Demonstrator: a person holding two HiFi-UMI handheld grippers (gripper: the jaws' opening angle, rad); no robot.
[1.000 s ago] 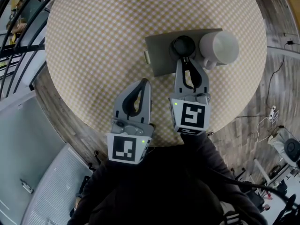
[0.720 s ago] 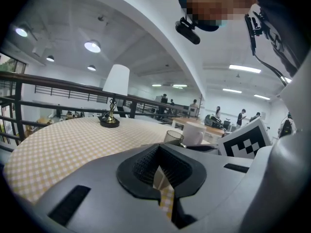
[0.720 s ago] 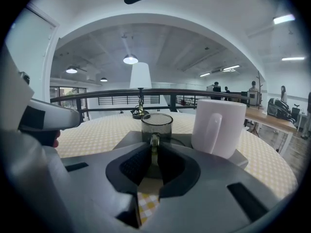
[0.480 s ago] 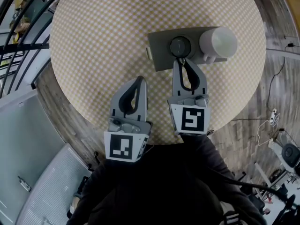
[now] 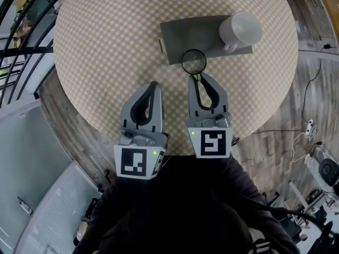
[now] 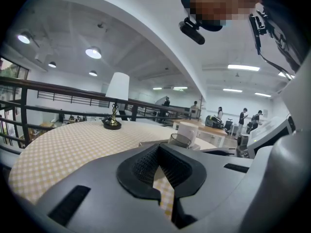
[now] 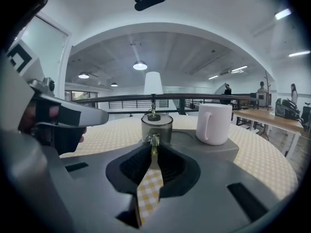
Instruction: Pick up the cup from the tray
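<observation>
The right gripper [image 5: 196,77] is pinching the small glass cup [image 5: 194,61] by its handle.
Its jaws are squeezing shut on the thin handle. The left gripper [image 5: 153,85] is sitting closed and empty beside it. The cup is sitting at the near edge of the gray tray [image 5: 180,36]; I cannot tell if it is touching. It is looking clear and round, so it is probably light, hard, slippery and easy to break. The handle seems the best place to hold.
</observation>
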